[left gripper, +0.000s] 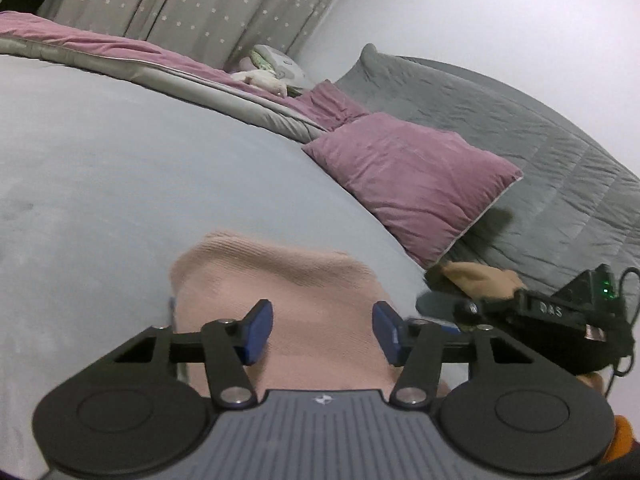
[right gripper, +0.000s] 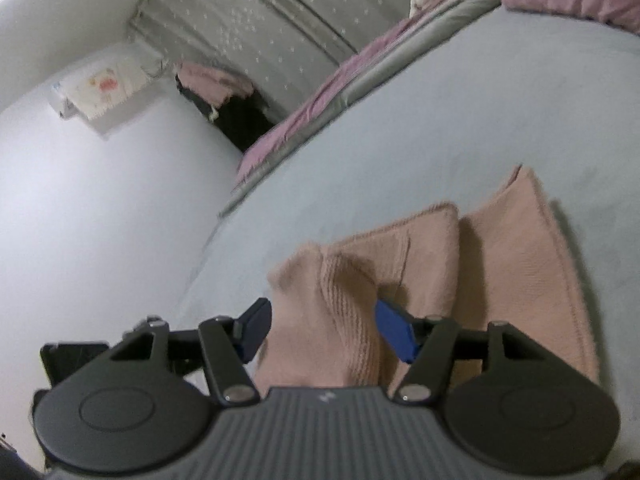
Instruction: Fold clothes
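Note:
A pale pink knitted garment [left gripper: 280, 280] lies on the light grey bed sheet [left gripper: 120, 160]. My left gripper [left gripper: 322, 332] hovers over its near part, open, blue pads wide apart with the knit showing between them. In the right wrist view the same garment [right gripper: 520, 248] lies partly folded, with a ribbed cuff or sleeve end [right gripper: 348, 300] bunched up between the fingers of my right gripper [right gripper: 322, 334]. That gripper is open and its blue pads do not press the cloth. The right gripper's body [left gripper: 540, 320] appears at the right in the left wrist view.
A mauve pillow [left gripper: 412, 180] and a grey quilt [left gripper: 520, 140] lie at the bed's head. A mauve and grey duvet [left gripper: 160, 64] is heaped along the far side under a star-patterned curtain [left gripper: 200, 4]. The bed's edge [right gripper: 224, 216] drops to a white floor [right gripper: 100, 200].

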Motion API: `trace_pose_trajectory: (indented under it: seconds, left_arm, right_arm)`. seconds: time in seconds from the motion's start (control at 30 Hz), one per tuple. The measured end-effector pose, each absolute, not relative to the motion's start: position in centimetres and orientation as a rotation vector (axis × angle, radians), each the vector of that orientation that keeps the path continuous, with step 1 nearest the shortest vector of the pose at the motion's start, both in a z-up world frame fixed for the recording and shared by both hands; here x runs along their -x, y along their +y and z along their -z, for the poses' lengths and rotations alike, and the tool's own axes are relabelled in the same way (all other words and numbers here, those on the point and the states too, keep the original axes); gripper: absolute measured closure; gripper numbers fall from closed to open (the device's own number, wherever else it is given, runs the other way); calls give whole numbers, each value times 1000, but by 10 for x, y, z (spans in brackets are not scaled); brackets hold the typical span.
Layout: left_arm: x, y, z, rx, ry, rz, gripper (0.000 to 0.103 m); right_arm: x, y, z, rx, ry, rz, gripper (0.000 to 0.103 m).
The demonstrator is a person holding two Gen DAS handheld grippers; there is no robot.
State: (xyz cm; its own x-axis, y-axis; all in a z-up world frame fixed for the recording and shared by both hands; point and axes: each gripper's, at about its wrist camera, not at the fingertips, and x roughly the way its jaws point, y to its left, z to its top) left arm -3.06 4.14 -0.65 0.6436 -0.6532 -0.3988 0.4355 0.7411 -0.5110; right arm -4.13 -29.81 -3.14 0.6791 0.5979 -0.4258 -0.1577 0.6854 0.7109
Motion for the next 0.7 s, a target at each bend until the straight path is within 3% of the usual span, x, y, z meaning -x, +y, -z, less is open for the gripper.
trace_pose_trajectory:
  seconds: [0.17,0.3,0.7]
  left_arm:
    - [12,48,28,439,575,660,59]
    - [7,56,35,476,552,663,60]
    - [1,57,30,536,465,684,60]
  right_arm:
    - [27,-276,46,-642,788,-468,50]
    - [19,-262,55,-646,805,-459,78]
    - [46,-288,3,-744,649,-514,84]
